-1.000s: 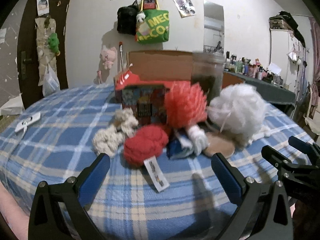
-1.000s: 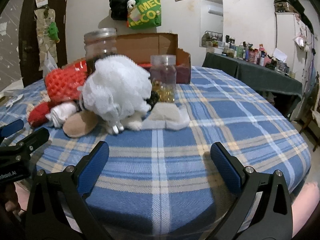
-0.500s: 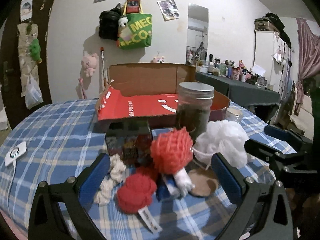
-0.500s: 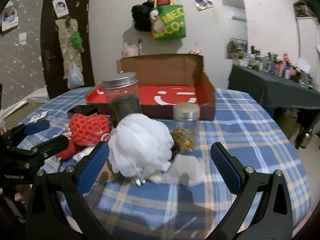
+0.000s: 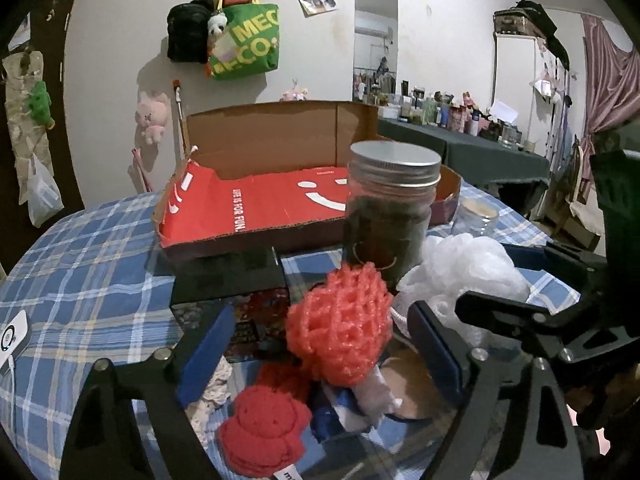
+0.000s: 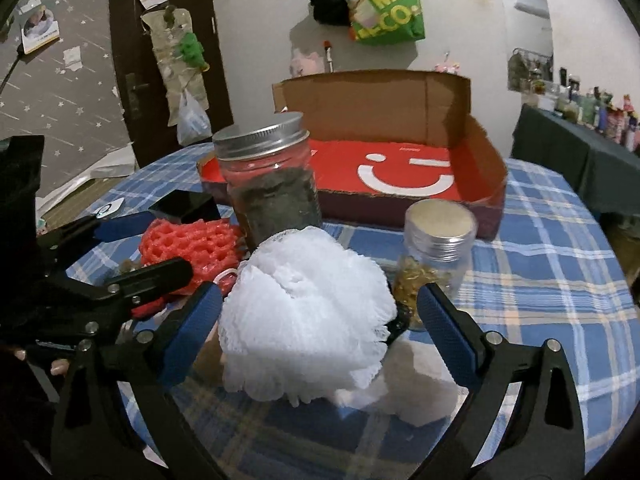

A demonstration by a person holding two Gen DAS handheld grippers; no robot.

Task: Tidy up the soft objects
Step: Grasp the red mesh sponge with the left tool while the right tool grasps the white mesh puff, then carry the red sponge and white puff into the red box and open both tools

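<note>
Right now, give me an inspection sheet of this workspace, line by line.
Surface: round table under a blue plaid cloth.
Job's things: white mesh puff, red mesh puff, red knitted ball, cream yarn, all piled together.
Clutter: big dark-filled jar, small jar, black box, open red carton.
Tongs: left tongs open around the red mesh puff; right tongs open around the white mesh puff; both have just been closing, pads not seen pressing.
Cables: white cord at the table's left edge.
Surroundings: green bag on the wall, cluttered side counter.
</note>
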